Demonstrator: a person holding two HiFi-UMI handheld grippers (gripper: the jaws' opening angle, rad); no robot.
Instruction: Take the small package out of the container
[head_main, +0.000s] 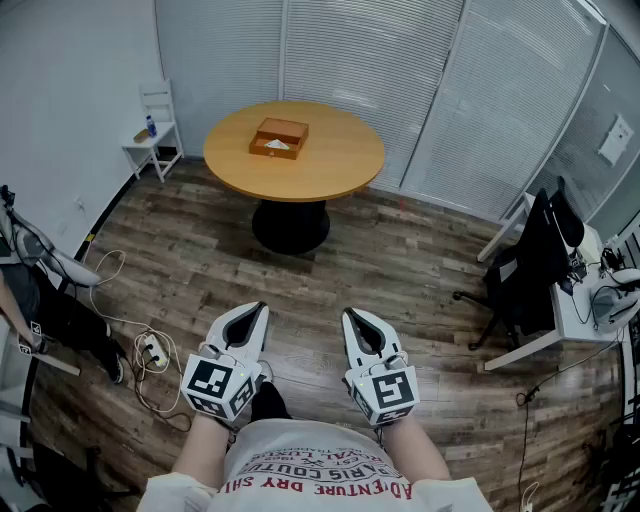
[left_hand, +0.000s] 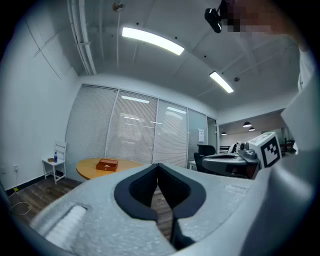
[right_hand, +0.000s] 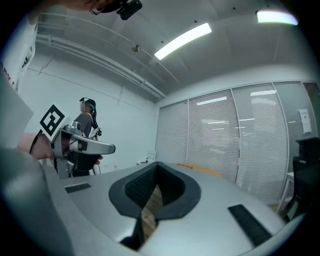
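Note:
A brown wooden box (head_main: 278, 138) sits on a round wooden table (head_main: 330, 165) across the room, and something small and white (head_main: 277, 145) shows inside it. The left gripper view shows the same box (left_hand: 107, 164) far off on the table (left_hand: 90, 169). Both grippers are held close to the person's body, well short of the table. My left gripper (head_main: 258, 309) has its jaws together with nothing between them, its tips (left_hand: 158, 165) touching. My right gripper (head_main: 351, 316) is likewise shut and empty, its tips (right_hand: 156, 164) meeting.
Wood floor lies between me and the table. A white stand (head_main: 155, 125) with a blue bottle is at the back left. Cables and a power strip (head_main: 148, 350) lie on the floor to the left, near a seated person (head_main: 45, 305). An office chair (head_main: 525, 265) and desk (head_main: 585, 300) are at the right.

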